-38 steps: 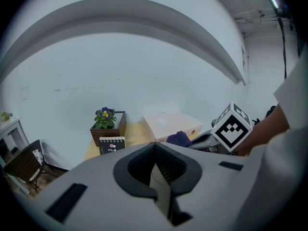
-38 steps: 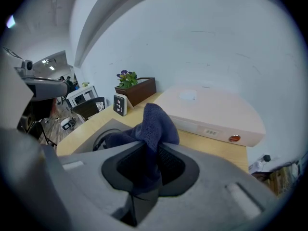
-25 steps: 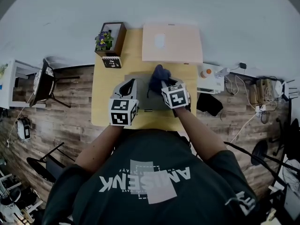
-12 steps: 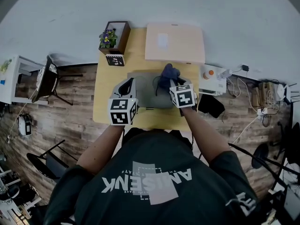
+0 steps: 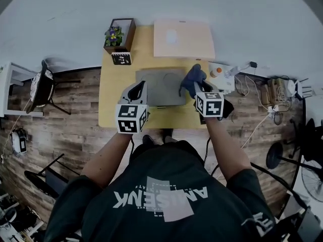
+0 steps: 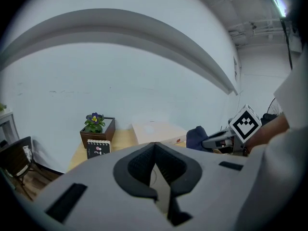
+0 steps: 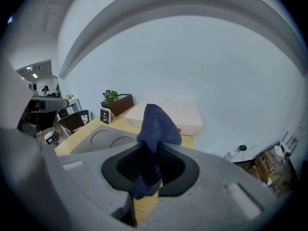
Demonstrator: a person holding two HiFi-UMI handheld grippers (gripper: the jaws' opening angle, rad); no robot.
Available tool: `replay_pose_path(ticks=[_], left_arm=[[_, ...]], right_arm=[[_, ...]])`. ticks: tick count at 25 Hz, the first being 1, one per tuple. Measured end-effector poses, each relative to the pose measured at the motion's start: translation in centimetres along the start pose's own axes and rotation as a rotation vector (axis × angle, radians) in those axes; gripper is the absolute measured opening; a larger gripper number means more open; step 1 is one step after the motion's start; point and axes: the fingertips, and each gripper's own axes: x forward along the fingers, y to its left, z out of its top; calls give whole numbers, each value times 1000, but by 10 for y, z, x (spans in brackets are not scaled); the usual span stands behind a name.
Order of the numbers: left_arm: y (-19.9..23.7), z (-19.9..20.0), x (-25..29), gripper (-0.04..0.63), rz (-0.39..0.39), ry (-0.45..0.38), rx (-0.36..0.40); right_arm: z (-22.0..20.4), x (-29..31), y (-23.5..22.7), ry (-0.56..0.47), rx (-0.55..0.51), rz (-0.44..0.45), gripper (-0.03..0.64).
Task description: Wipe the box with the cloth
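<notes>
A flat grey box [image 5: 160, 87] with round hollows lies in the middle of the yellow table [image 5: 116, 110]. Behind it sits a flat pale pink box [image 5: 183, 38]. My right gripper [image 5: 198, 87] is shut on a dark blue cloth [image 5: 194, 77], which it holds up just beyond the grey box's right edge. In the right gripper view the cloth [image 7: 156, 126] sticks up out of the right gripper [image 7: 150, 150], with the grey box [image 7: 108, 139] to the left. My left gripper [image 5: 140, 91] is at the grey box's left edge. In its own view the left gripper [image 6: 154, 148] has its jaws closed together.
A potted flower [image 5: 115, 34] in a wooden planter and a small desk calendar [image 5: 121, 58] stand at the table's far left corner. To the right of the table are a white unit with an orange-capped item [image 5: 218, 72], a dark object [image 5: 228, 109] and cables on the floor. A chair [image 5: 43, 87] stands at the left.
My right gripper has carried the cloth rightward, from over the grey box's middle to past its right edge. The left gripper has stayed at the box's left edge.
</notes>
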Motion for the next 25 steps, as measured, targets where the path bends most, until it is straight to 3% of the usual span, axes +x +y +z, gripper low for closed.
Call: replay_pose_path(ticks=[4, 8, 12, 17, 25], left_arm=[[-4, -9, -8, -2, -16, 6, -36], [-8, -17, -24, -2, 17, 10, -44], [3, -20, -35, -2, 140, 13, -30], [-2, -19, -42, -2, 289, 6, -128], [-29, -43, -61, -2, 468, 27, -194]], right_arm=[[-10, -18, -4, -2, 14, -15, 67], [-15, -14, -16, 0, -13, -8, 67], [-11, 14, -25, 16, -51, 64, 67], [-4, 55, -39, 37, -143, 182, 67], [-12, 111, -45, 68, -265, 306, 67]])
